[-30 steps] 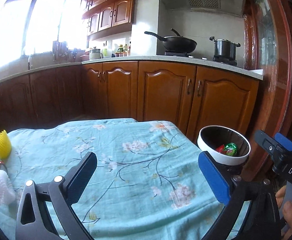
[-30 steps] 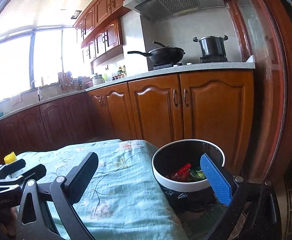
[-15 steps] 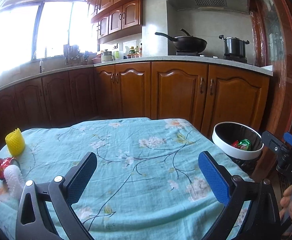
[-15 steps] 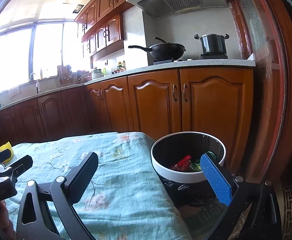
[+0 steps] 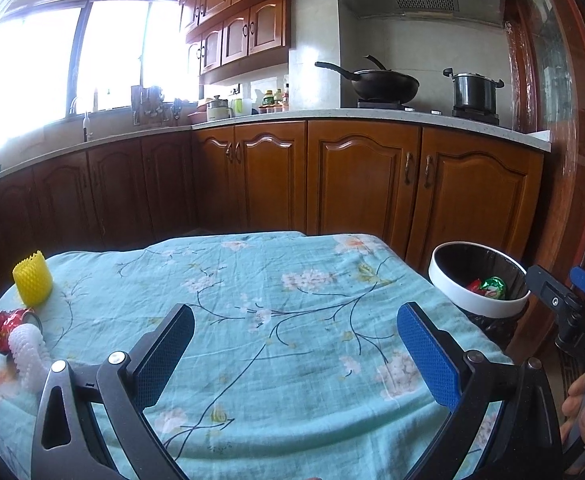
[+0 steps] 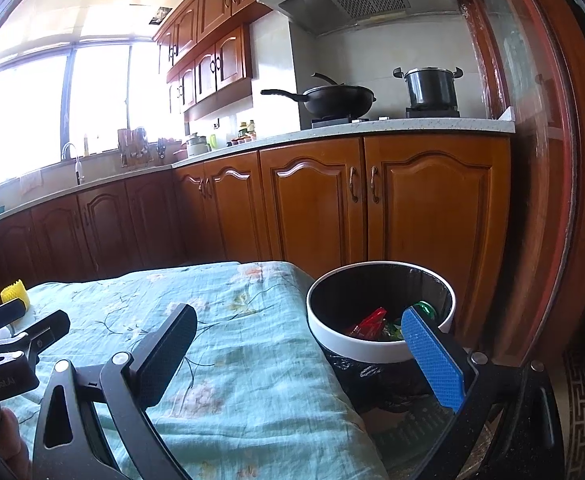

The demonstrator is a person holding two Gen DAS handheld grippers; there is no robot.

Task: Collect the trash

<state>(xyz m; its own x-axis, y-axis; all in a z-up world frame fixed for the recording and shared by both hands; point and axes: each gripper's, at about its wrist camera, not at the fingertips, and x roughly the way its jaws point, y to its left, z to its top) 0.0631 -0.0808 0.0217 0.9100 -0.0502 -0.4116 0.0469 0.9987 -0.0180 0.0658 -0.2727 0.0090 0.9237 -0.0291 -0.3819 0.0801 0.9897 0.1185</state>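
Both the left gripper (image 5: 294,346) and the right gripper (image 6: 298,354) hang wide and empty above the near edge of the cloth-covered surface (image 5: 252,280). The white-rimmed trash bin (image 5: 477,306) stands just off the right edge, likely placed there for easy drops. A red wrapper (image 5: 7,326) and white foam net (image 5: 28,354), its long axis toward the near edge, lie by the left edge beside an upright yellow foam net (image 5: 32,279).

Black gripper (image 5: 294,354) frames, blue textured pads (image 5: 428,360)
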